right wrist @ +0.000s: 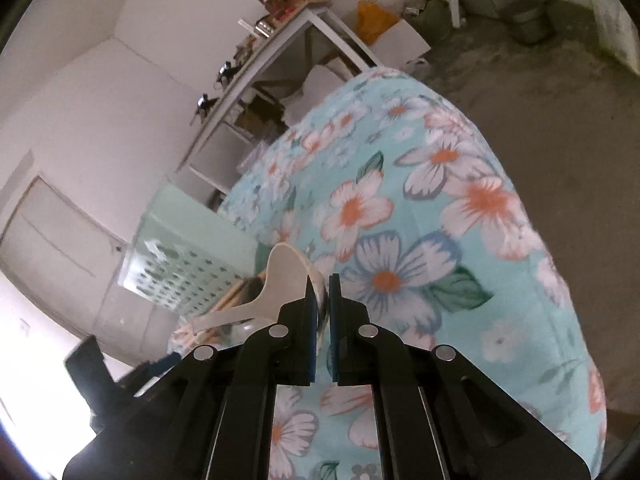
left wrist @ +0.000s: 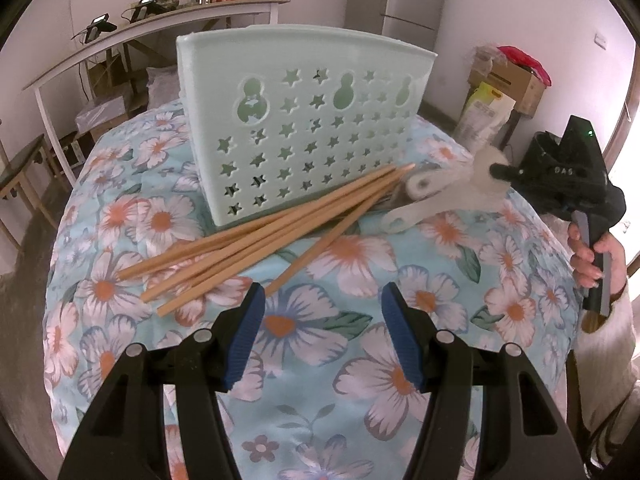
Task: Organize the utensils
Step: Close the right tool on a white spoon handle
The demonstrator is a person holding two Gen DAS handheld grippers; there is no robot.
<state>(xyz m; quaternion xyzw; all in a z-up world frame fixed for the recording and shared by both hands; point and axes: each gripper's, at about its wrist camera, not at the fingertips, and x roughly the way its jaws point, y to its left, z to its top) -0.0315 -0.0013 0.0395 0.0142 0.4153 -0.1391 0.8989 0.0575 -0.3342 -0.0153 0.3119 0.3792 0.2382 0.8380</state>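
A mint-green basket (left wrist: 304,128) with star-shaped holes stands at the middle of the flowered tablecloth (left wrist: 360,264). Several wooden chopsticks (left wrist: 260,232) lie fanned against its front. A white spoon (left wrist: 418,190) lies at the basket's right corner. My right gripper (left wrist: 500,170) is shut on a second white spoon (left wrist: 480,184), blurred, with its handle slanting down to the cloth. In the right wrist view the right gripper (right wrist: 322,284) pinches the rim of that spoon's (right wrist: 280,280) bowl beside the basket (right wrist: 180,264). Nearer than the chopsticks, my left gripper (left wrist: 322,300) stands open over bare cloth.
A person's hand (left wrist: 588,256) holds the right gripper's handle at the table's right edge. Behind the table are a long white shelf (left wrist: 160,28) with small items, a fridge (left wrist: 416,0) and cardboard boxes (left wrist: 516,80). The cloth drops to a grey floor (right wrist: 560,100).
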